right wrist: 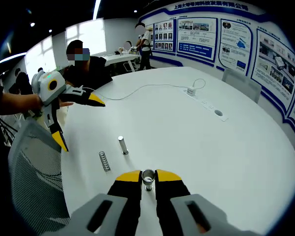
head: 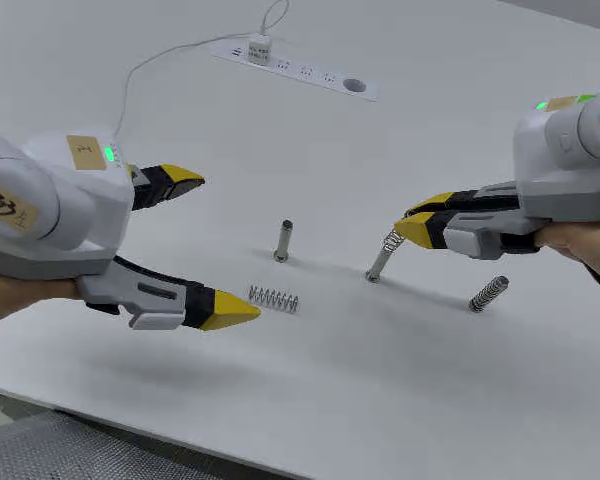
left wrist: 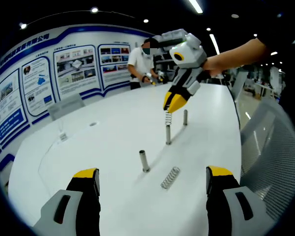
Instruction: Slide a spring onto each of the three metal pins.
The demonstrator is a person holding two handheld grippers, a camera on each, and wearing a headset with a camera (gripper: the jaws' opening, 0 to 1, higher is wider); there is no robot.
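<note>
Three metal pins stand on the white table (head: 310, 400). The left pin (head: 283, 241) (left wrist: 144, 161) (right wrist: 123, 145) is bare. My right gripper (head: 410, 228) (left wrist: 175, 103) (right wrist: 148, 178) is shut on a spring (head: 391, 241) (left wrist: 169, 118) (right wrist: 148, 175) at the top of the middle pin (head: 377, 266) (left wrist: 168, 135). The right pin (head: 488, 293) (left wrist: 185, 117) carries a spring along its length. A loose spring (head: 273, 298) (left wrist: 170, 177) (right wrist: 104, 161) lies flat in front of the bare pin. My left gripper (head: 208, 245) (left wrist: 152, 174) (right wrist: 78, 122) is open wide, just left of the loose spring, holding nothing.
A white power strip (head: 300, 70) (right wrist: 206, 104) with a plugged adapter and cable lies at the table's far side. The table's front edge (head: 130, 425) runs close below my left gripper. A mesh chair (left wrist: 278, 162) stands beside the table. People stand in the background.
</note>
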